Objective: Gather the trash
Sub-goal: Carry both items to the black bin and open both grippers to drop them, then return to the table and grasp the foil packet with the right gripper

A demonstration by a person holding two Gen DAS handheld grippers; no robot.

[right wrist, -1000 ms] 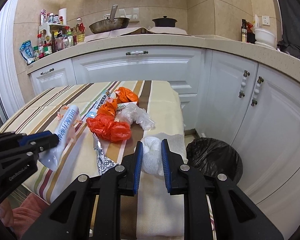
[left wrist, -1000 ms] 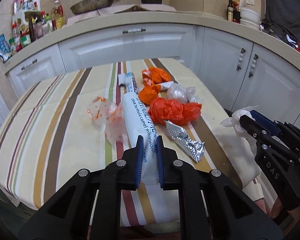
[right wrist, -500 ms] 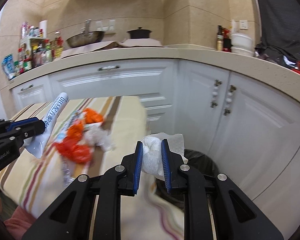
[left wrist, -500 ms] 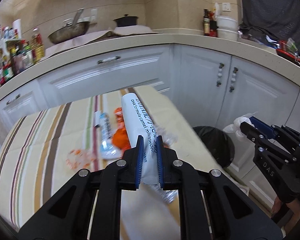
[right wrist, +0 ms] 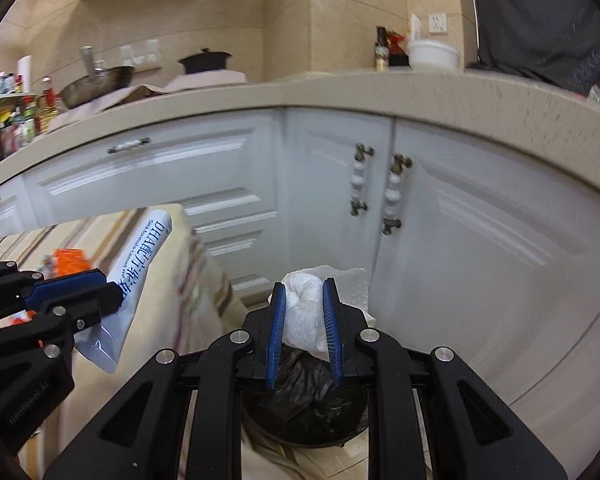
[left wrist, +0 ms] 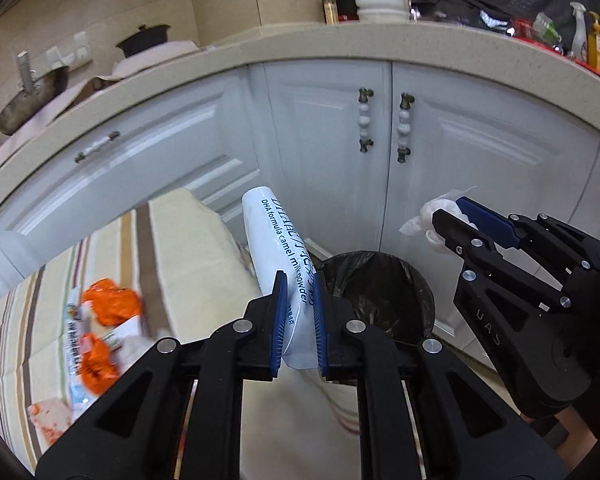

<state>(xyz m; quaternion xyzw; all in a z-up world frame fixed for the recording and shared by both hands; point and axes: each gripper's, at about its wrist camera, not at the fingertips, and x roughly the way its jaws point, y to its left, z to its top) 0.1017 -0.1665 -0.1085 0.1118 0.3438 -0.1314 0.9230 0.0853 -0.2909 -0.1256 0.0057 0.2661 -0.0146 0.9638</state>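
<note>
My left gripper (left wrist: 300,280) is shut on a white milk powder sachet (left wrist: 278,248) with blue print, held upright just left of the bin with the black bag (left wrist: 384,296) on the floor. My right gripper (right wrist: 304,292) is shut on a crumpled white tissue (right wrist: 306,312), directly above the same bin (right wrist: 300,396). The right gripper (left wrist: 446,218) with its tissue (left wrist: 434,210) shows at the right of the left wrist view. In the right wrist view the left gripper (right wrist: 112,284) and sachet (right wrist: 140,256) appear at the left.
The striped table (left wrist: 180,264) still carries orange wrappers (left wrist: 112,306) and other scraps at the left. White cabinet doors (left wrist: 460,168) stand right behind the bin. The counter (left wrist: 340,46) above holds a wok, a pot, bottles and bowls.
Both grippers have swung right, off the table and over to the bin by the cabinets, each still holding its piece of trash. The table has slid to the left of both views.
</note>
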